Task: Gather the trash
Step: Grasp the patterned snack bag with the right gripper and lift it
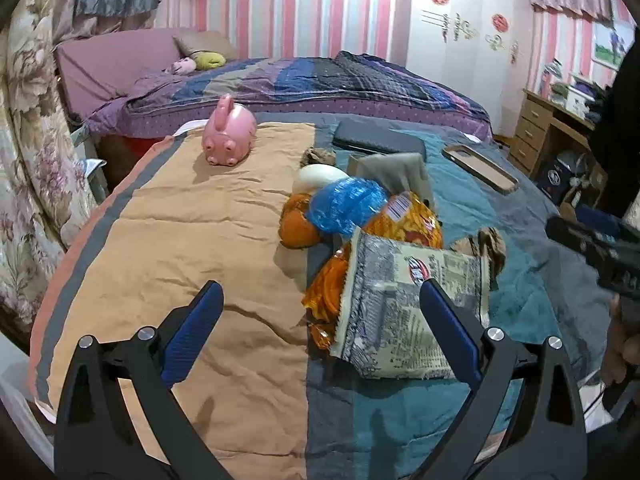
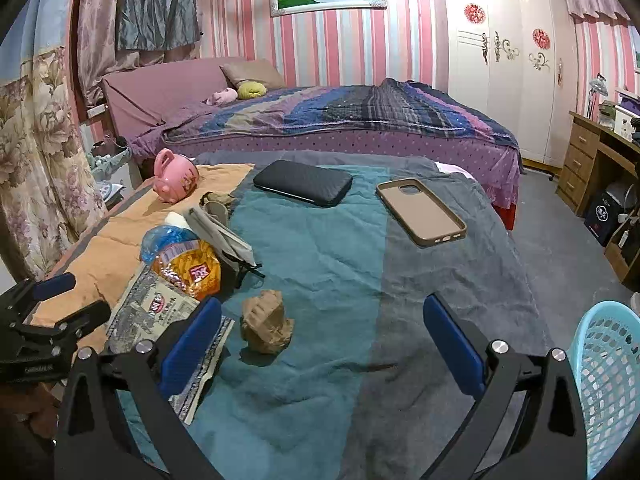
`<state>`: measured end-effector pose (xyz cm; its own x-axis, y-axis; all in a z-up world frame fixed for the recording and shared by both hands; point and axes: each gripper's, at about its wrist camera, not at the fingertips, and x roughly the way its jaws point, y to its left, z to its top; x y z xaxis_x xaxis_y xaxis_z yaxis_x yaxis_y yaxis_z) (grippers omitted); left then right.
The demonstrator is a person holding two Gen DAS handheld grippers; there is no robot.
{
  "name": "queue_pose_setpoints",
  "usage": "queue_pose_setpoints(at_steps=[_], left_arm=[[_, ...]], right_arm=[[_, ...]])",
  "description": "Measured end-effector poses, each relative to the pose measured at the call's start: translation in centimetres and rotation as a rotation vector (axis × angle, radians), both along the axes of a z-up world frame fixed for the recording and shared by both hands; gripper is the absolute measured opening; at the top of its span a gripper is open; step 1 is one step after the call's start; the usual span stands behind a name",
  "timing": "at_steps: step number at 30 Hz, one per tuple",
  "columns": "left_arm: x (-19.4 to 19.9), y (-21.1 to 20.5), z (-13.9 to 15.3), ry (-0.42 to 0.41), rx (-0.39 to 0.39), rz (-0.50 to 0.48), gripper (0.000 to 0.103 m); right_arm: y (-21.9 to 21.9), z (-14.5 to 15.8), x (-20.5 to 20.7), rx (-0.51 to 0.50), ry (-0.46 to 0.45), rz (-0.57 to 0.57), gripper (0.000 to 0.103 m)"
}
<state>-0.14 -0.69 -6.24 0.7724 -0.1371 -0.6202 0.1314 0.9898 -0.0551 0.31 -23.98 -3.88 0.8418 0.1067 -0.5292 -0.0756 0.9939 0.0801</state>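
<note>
In the left wrist view, a pink piggy bank sits at upper left on the orange stripe of the cloth covering the counter. The left gripper fills the bottom of the frame with its jaws spread wide, holding nothing; its right finger overlaps the near edge of a grey printed wrapper. That wrapper lies on top of an orange snack bag, and just behind them sits a blue crumpled plastic with a white lump behind it (what the lump is cannot be told). At the upper right of the pile lies a dark case, and further right a tan phone case.

In the right wrist view, the same heap of trash sits at mid left: wrapper, snack bag, blue plastic. A crumpled brown paper ball lies alone on the teal stripe, just right of the right gripper's left finger and apart from the heap. The right gripper has its jaws spread wide and empty, above the cloth. A light blue mesh basket stands at the lower right edge, beside the counter. A purple bed fills the background.
</note>
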Motion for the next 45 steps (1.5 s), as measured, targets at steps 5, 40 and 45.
queue_pose_setpoints(at_steps=[5, 40, 45], left_arm=[[0.5, 1.8, 0.5, -0.025, 0.038, 0.096, 0.097], [0.9, 9.1, 0.4, -0.014, 0.017, 0.218, 0.097], [0.9, 9.1, 0.6, -0.02, 0.008, 0.221, 0.097]], right_arm=[[2.1, -0.4, -0.6, -0.036, 0.0, 0.061, 0.099], [11.4, -5.7, 0.8, -0.131, 0.202, 0.313, 0.046], [9.6, -4.3, 0.3, -0.095, 0.169, 0.299, 0.011]])
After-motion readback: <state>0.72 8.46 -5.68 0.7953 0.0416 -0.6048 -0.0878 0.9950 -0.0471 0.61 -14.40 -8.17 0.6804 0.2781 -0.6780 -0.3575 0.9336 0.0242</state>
